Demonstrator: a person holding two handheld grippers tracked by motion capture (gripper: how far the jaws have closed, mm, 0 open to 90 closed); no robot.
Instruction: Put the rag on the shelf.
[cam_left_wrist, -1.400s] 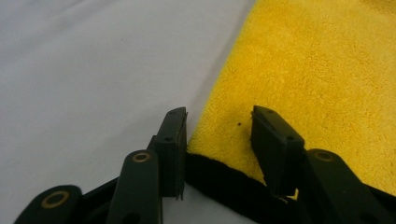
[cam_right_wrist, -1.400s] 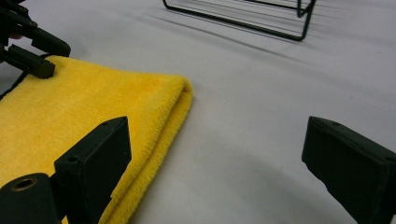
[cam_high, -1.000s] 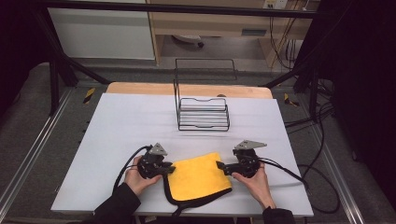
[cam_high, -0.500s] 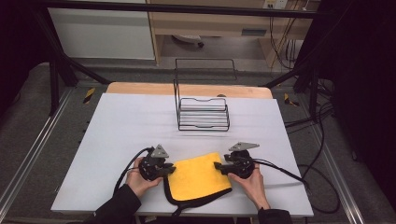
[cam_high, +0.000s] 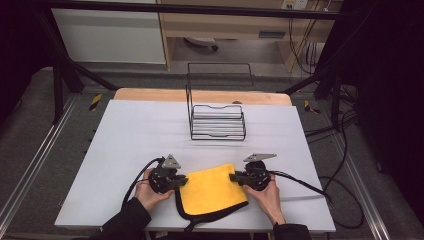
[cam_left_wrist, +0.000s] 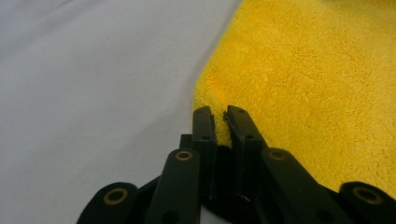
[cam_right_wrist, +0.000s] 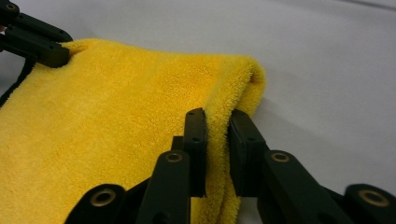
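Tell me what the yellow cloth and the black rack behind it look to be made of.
Yellow cloth: soft pile fabric, likely microfibre or terry, matte; the left gripper view shows a fuzzy looped nap, and a dark trim edges it. Black rack: thin wire, probably coated metal, dark and smooth; you see through its open bars.

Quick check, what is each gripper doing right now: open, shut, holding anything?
Left gripper: shut on the yellow cloth, at its left edge.
Right gripper: shut on the same cloth's right edge.
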